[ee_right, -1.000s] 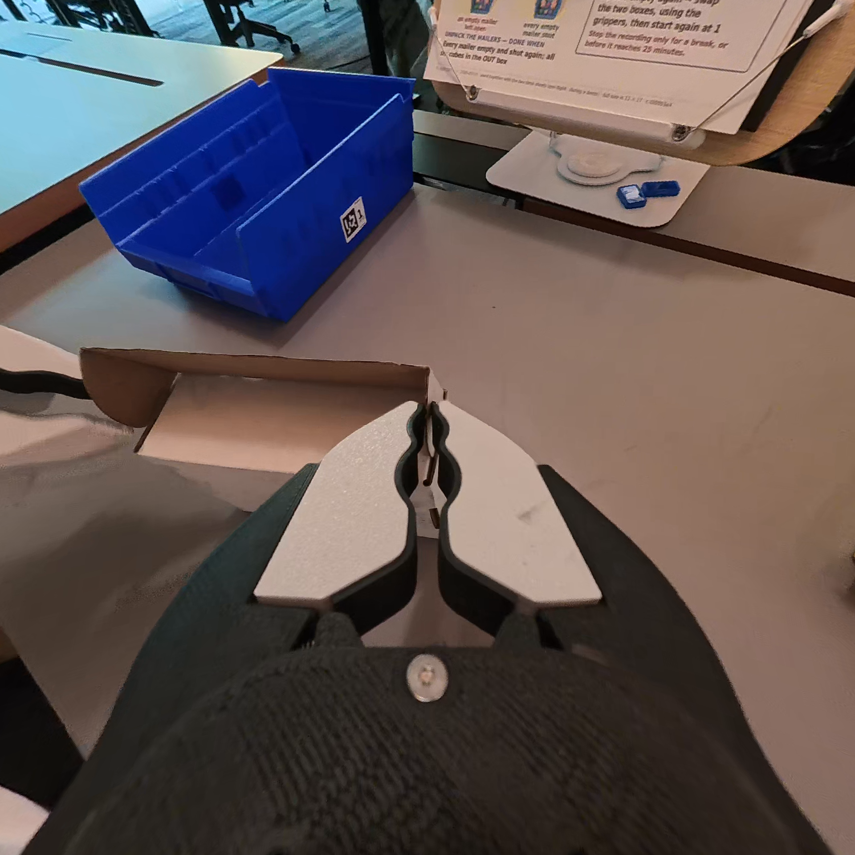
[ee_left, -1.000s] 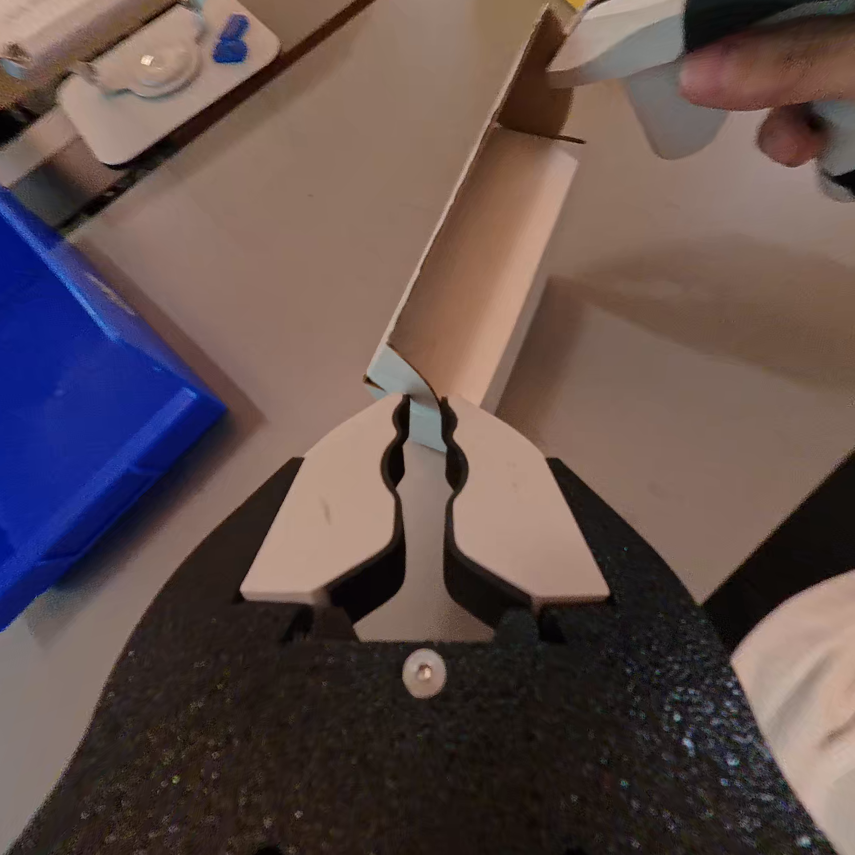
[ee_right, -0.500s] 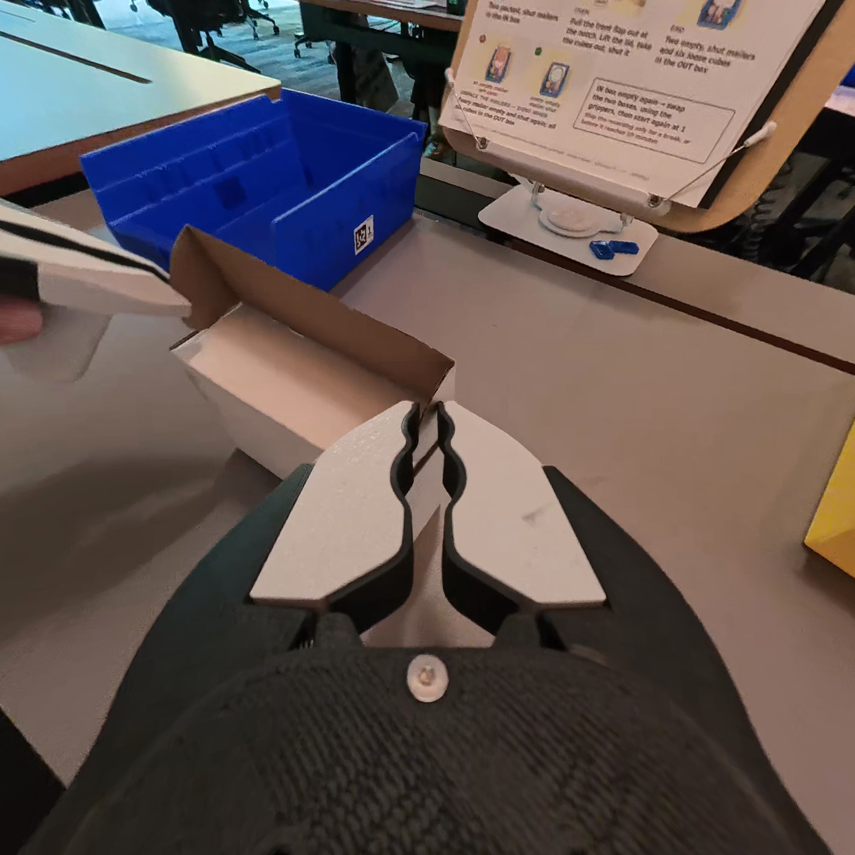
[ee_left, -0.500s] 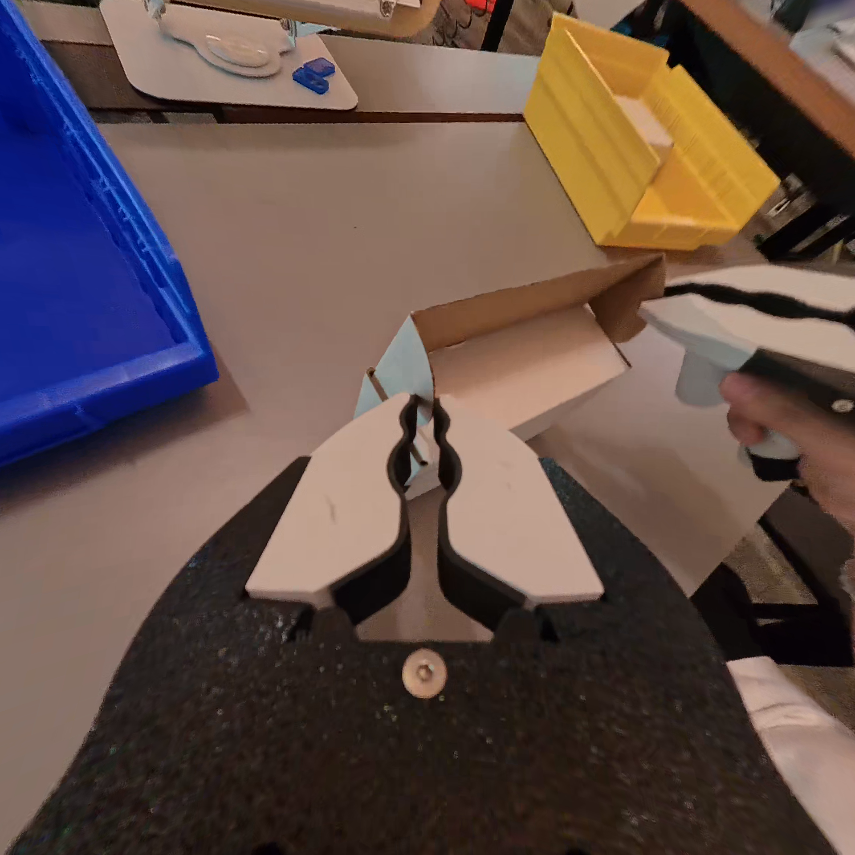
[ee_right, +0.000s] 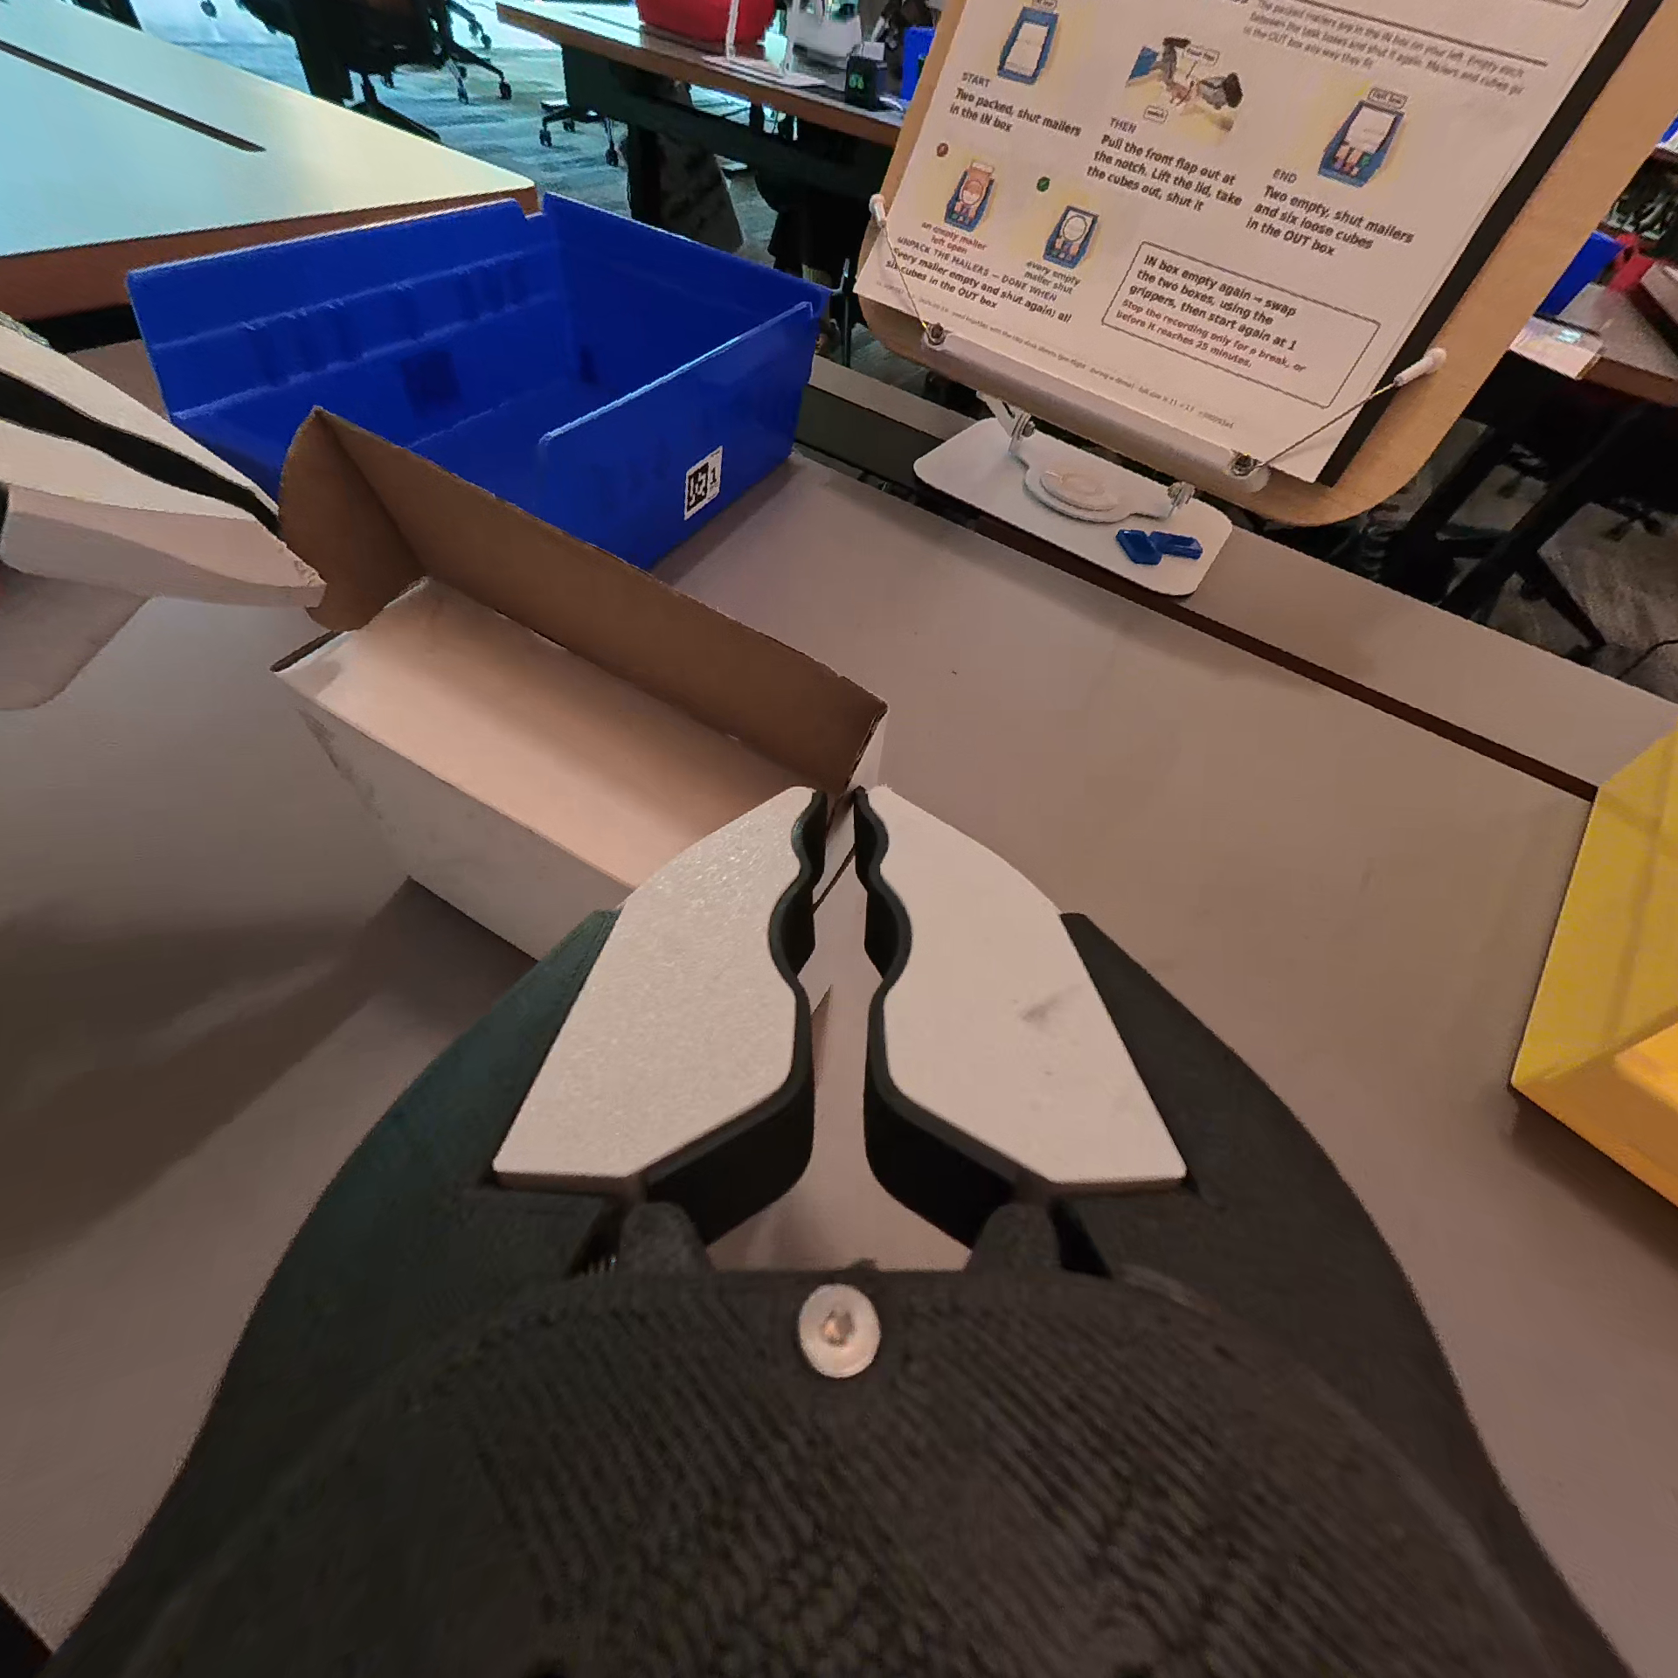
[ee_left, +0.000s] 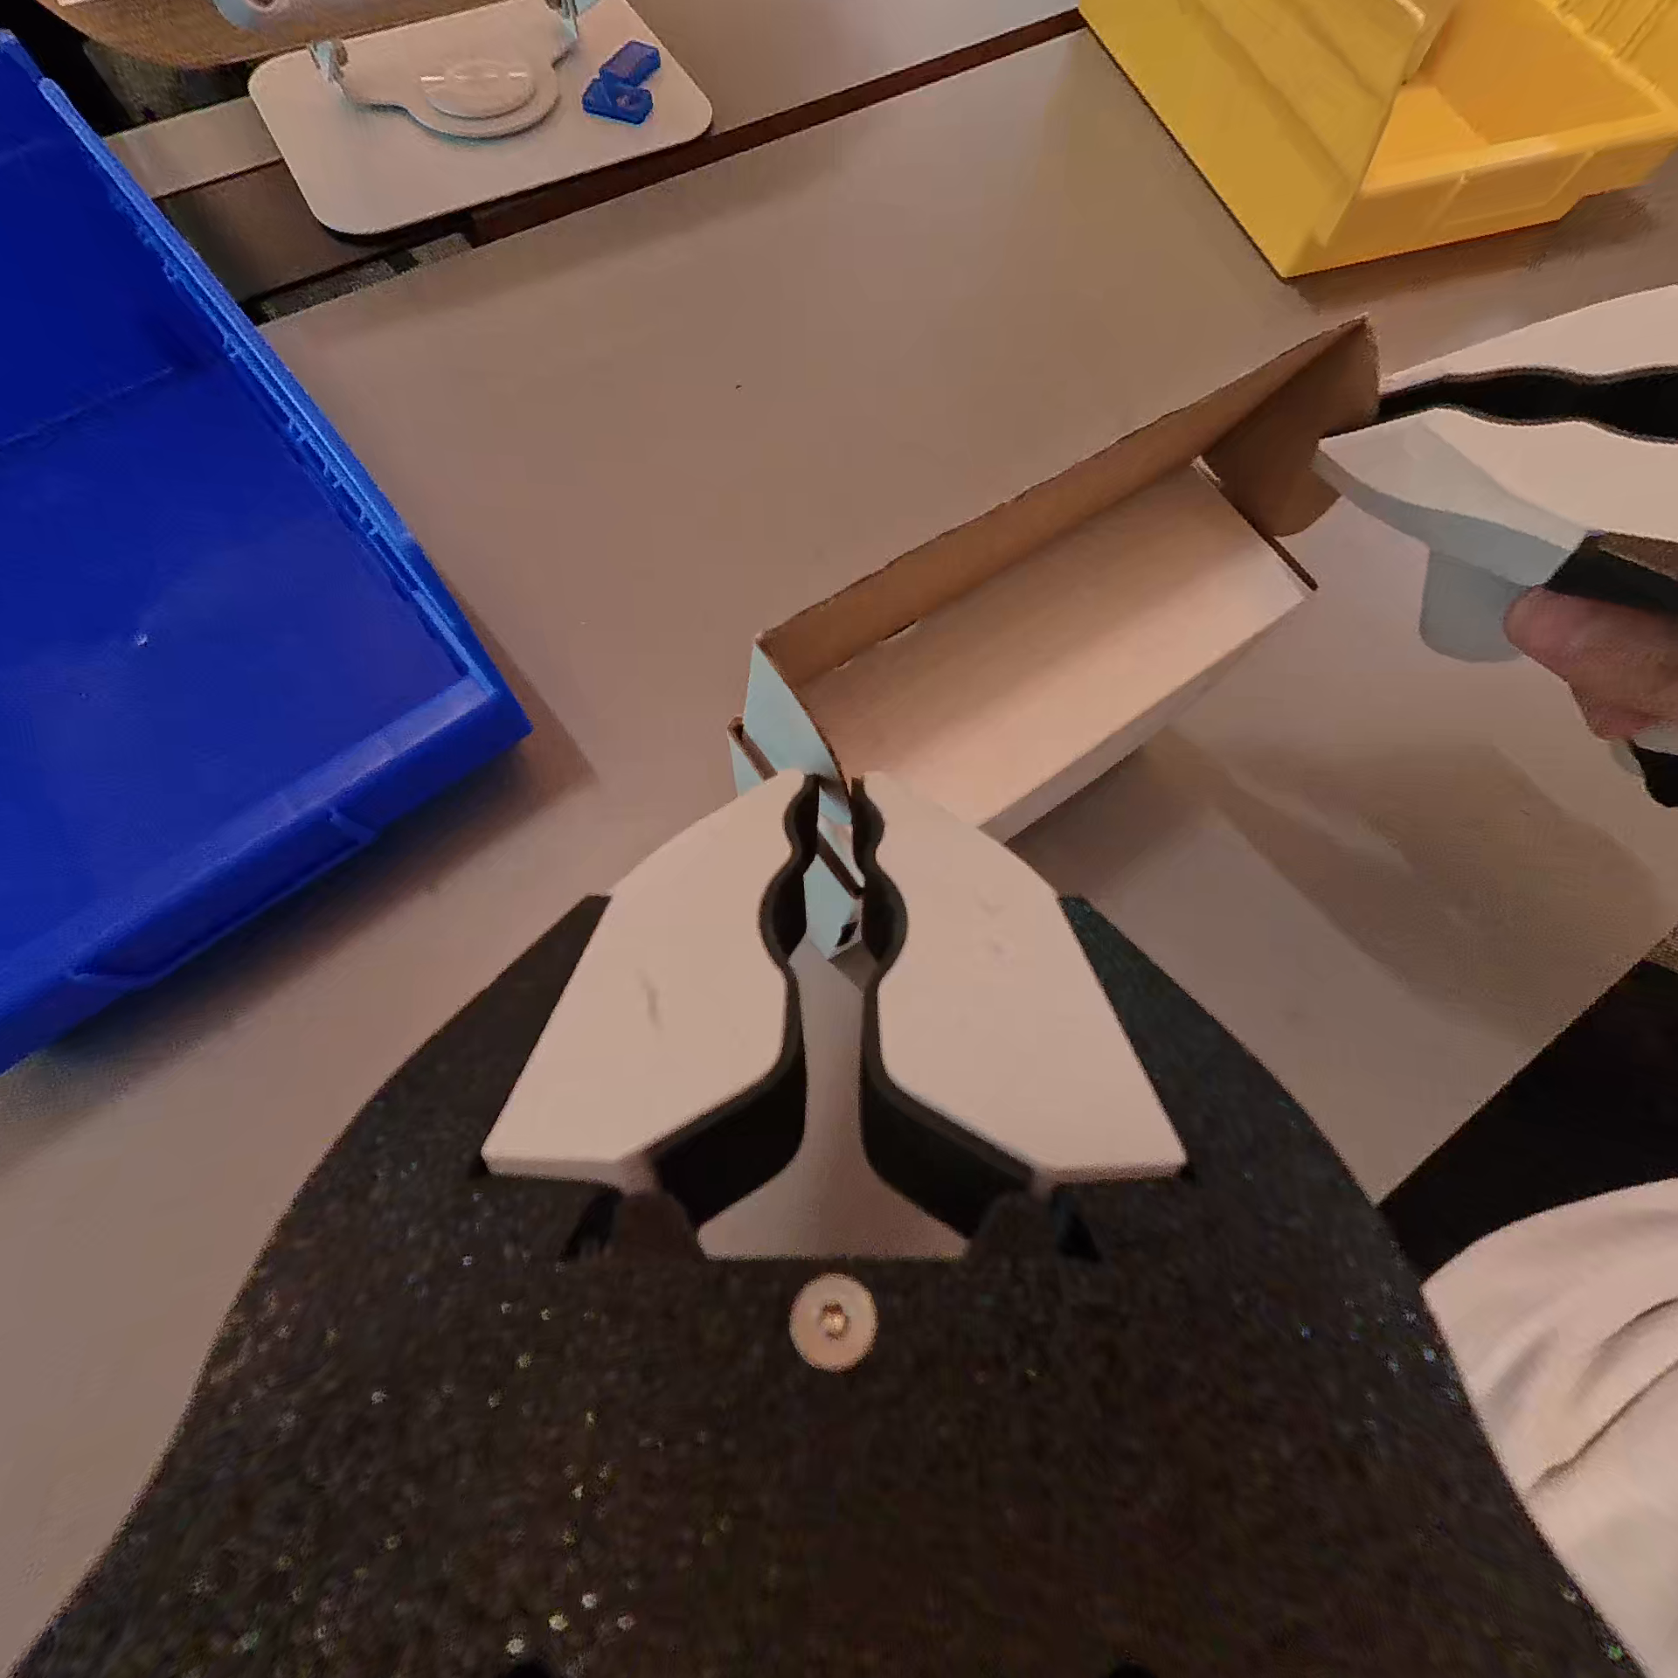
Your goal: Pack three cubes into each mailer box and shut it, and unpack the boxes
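Observation:
A white mailer box (ee_left: 1044,654) sits between my two grippers over the grey table. I cannot tell if it rests on the table. A brown-lined flap (ee_right: 590,599) stands up along its far edge. My left gripper (ee_left: 831,808) is shut on the flap's corner at one end of the box. My right gripper (ee_right: 840,808) is shut on the corner at the other end. Each gripper also shows in the other's view, the right one (ee_left: 1498,454) and the left one (ee_right: 136,508). The box's inside is hidden and no cubes are in view.
A blue bin (ee_left: 182,545) stands left of the box, also in the right wrist view (ee_right: 472,363). A yellow bin (ee_left: 1407,136) stands at the far right, its corner in the right wrist view (ee_right: 1616,999). An instruction sheet on a stand (ee_right: 1226,182) is behind the table. One gripper's finger ends stand about 15 cm off the other's.
Both grippers kept their hold on the box and swung it round. It now lies crosswise between them with the flap upright. The yellow bin came into view.

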A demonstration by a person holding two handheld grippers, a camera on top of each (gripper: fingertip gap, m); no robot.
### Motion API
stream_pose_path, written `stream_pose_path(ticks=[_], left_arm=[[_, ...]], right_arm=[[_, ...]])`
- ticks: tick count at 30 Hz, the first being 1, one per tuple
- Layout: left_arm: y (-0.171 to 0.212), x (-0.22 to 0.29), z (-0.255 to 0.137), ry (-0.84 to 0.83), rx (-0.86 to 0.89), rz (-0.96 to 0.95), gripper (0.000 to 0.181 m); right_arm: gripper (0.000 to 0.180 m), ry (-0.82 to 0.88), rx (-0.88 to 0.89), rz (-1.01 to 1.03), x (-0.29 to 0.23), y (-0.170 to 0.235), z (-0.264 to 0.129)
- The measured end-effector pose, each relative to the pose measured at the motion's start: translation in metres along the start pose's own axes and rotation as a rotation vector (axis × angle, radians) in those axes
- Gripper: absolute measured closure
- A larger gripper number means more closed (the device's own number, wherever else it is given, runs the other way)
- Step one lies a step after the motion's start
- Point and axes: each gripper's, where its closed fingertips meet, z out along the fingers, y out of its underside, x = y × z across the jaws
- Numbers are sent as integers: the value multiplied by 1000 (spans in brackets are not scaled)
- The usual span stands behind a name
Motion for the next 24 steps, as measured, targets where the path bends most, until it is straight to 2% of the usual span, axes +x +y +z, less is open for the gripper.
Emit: stream_pose_path(ticks=[10,17,24], left_arm=[[3,-5,-1,19,-8,-38,177],[-7,0,-2,81,60,-130,176],[8,-2,2,60,-28,-64,177]], right_arm=[[174,4,-9,-15,0,2,3],[173,4,-9,-5,3,2,2],[174,-12,-17,-26,-1,3,3]])
